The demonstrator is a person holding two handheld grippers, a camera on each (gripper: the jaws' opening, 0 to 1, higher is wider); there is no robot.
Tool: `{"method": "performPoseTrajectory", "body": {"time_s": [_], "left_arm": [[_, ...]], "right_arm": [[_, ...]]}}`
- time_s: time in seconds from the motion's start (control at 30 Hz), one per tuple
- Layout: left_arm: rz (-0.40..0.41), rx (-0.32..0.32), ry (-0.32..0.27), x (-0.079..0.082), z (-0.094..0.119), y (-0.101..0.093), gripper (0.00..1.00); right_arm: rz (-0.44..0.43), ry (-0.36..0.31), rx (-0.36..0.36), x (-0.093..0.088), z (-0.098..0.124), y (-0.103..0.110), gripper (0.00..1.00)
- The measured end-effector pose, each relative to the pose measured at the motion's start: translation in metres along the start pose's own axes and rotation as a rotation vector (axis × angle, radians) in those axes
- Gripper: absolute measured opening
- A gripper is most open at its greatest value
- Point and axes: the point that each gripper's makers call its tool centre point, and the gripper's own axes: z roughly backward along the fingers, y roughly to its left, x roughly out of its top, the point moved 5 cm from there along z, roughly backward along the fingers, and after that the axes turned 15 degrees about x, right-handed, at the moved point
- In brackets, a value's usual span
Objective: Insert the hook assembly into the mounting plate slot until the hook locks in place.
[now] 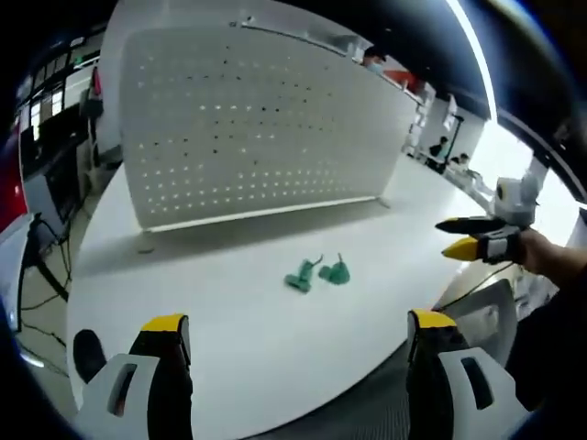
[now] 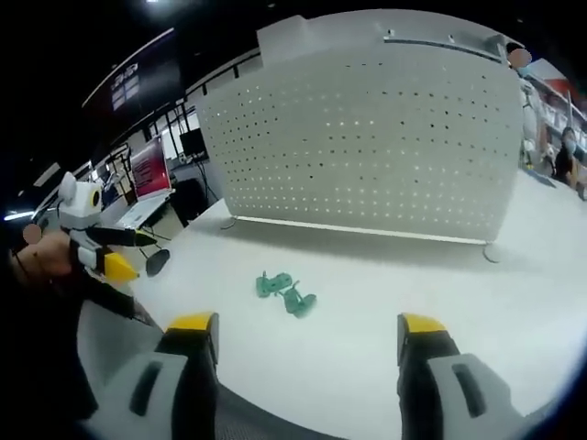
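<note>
While both claws are hovering above the near edge of the white surface [image 1: 238,339], neither one is touching or holding anything. In the left gripper view, the left claw [image 1: 298,335] is standing wide open, its yellow-tipped jaws rising well apart from the bottom of the view. In the right gripper view, the right claw [image 2: 307,335] is likewise standing wide open and empty. Two green hook pieces [image 1: 318,273] are lying on the surface just beside one another, between the claws and the perforated white mounting plate [image 1: 257,137]; whether the two pieces are touching cannot be told. That plate is standing upright on the surface, well beyond the hook pieces and apart from them. In the left gripper view, the right claw is entering from the right side, held in a hand [image 1: 546,255], with its jaws parted. In the right gripper view, the left claw is showing at the left side, held off the edge of the surface, well apart from the hook pieces.
</note>
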Motion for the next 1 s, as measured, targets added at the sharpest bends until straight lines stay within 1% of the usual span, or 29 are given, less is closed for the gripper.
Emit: {"method": "performPoseTrajectory", "body": {"time_s": [0.1, 0.2, 0.33, 0.4, 0.5, 0.57, 0.73, 0.77, 0.87, 1.0], "left_arm": [[-0.001, -0.005, -0.001, -0.001, -0.002, -0.002, 1.00], [-0.001, -0.007, 0.008, -0.003, -0.002, -0.002, 0.99], [0.012, -0.010, 0.007, -0.003, -0.001, -0.002, 1.00], [0.014, -0.006, 0.009, -0.003, 0.000, -0.001, 1.00], [0.015, 0.000, 0.025, -0.005, 0.000, 0.003, 0.99], [0.016, 0.004, 0.026, -0.004, 0.001, 0.004, 0.99], [0.023, 0.002, 0.022, -0.001, 0.002, 0.001, 0.99], [0.021, 0.001, 0.023, -0.001, 0.001, 0.001, 0.99], [0.024, 0.008, 0.032, -0.002, -0.001, 0.002, 0.99], [0.038, 0.005, 0.033, -0.004, 0.000, 0.000, 0.99]], "right_arm": [[-0.014, -0.015, -0.008, 0.000, 0.001, -0.001, 0.76], [-0.020, -0.013, 0.000, 0.000, -0.002, -0.002, 0.73], [-0.007, 0.018, 0.016, -0.005, -0.014, -0.004, 0.71], [-0.003, 0.038, 0.037, -0.006, -0.019, -0.004, 0.69], [0.022, 0.076, 0.069, -0.005, -0.028, -0.005, 0.62], [0.031, 0.084, 0.084, -0.003, -0.033, -0.006, 0.57], [0.034, 0.078, 0.112, 0.005, -0.054, -0.011, 0.42], [0.040, 0.093, 0.126, 0.005, -0.061, -0.012, 0.42], [0.048, 0.112, 0.142, 0.003, -0.075, -0.012, 0.42], [0.062, 0.141, 0.164, -0.003, -0.093, -0.012, 0.39]]}}
